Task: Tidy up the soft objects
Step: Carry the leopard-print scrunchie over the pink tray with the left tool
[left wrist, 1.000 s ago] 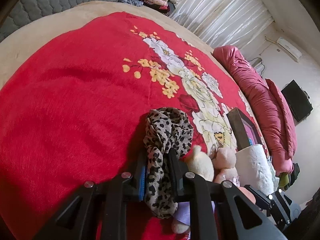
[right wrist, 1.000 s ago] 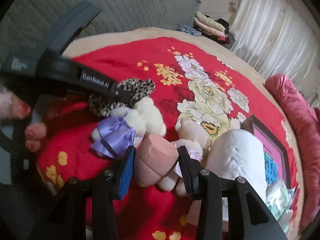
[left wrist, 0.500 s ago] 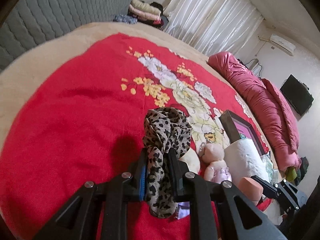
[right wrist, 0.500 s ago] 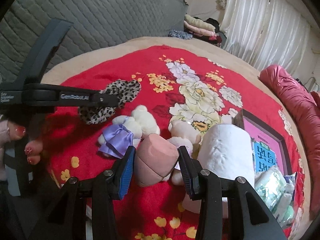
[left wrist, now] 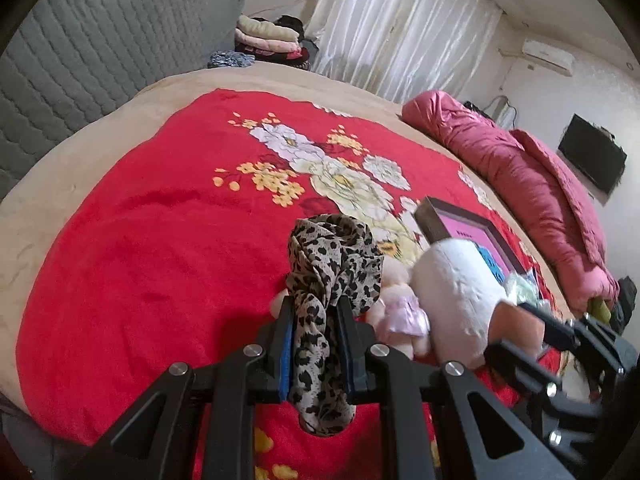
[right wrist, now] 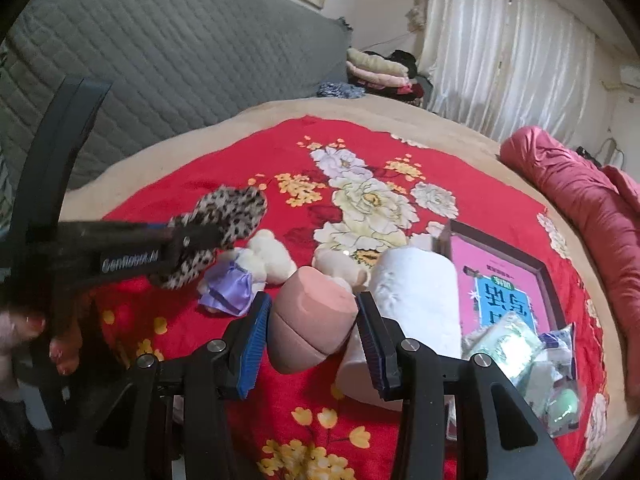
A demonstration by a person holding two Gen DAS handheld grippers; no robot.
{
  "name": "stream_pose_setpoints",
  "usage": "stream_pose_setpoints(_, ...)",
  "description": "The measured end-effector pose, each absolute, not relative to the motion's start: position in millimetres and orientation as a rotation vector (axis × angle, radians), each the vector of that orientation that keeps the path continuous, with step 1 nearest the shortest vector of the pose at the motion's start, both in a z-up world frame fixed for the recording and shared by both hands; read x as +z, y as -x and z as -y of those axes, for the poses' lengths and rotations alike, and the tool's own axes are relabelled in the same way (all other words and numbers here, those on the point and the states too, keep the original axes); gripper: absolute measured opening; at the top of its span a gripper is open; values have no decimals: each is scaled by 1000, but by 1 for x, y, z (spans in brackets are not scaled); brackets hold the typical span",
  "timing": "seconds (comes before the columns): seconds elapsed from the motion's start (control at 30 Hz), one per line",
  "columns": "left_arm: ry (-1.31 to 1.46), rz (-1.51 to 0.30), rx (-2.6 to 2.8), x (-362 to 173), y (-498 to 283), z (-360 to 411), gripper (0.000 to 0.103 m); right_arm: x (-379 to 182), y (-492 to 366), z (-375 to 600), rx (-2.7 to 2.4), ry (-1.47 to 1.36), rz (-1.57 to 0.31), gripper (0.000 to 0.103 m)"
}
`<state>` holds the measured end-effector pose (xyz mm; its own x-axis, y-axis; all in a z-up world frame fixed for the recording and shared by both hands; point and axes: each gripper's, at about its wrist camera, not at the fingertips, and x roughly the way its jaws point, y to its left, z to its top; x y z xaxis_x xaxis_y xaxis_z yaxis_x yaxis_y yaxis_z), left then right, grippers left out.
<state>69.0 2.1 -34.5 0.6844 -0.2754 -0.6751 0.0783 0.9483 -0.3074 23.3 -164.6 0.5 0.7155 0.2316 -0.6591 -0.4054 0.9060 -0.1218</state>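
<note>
Both lifted clear of the bed (left wrist: 120, 240): my left claw (left wrist: 314, 344) clamped on the leopard scarf (left wrist: 332, 256), right claw (right wrist: 312, 332) on the pink sponge (right wrist: 312, 316), ready for sorting

Both wrist cams look fwd and down along their fingers, close over the red blanket (left wrist: 132, 240). Shared: white roll (right wrist: 416, 292), framed picture (left wrist: 476, 236), curtains (right wrist: 504, 40). Left gripper (right wrist: 200, 238) shows in right cam.
</note>
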Motion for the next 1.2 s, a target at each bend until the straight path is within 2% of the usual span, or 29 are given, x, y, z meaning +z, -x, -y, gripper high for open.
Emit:
stream_pose_setpoints(0.33,292,-779,-229,-16,-43,12,19,20,-9,189,321,178,-648,45)
stream_pose_setpoints(0.93,164,-720,-358,30,-13,81,19,48,10,248,208,48,-573,45)
stream_pose_setpoints(1.2,98,-745,-376,32,-10,112,19,51,17,285,116,-3,-548,45)
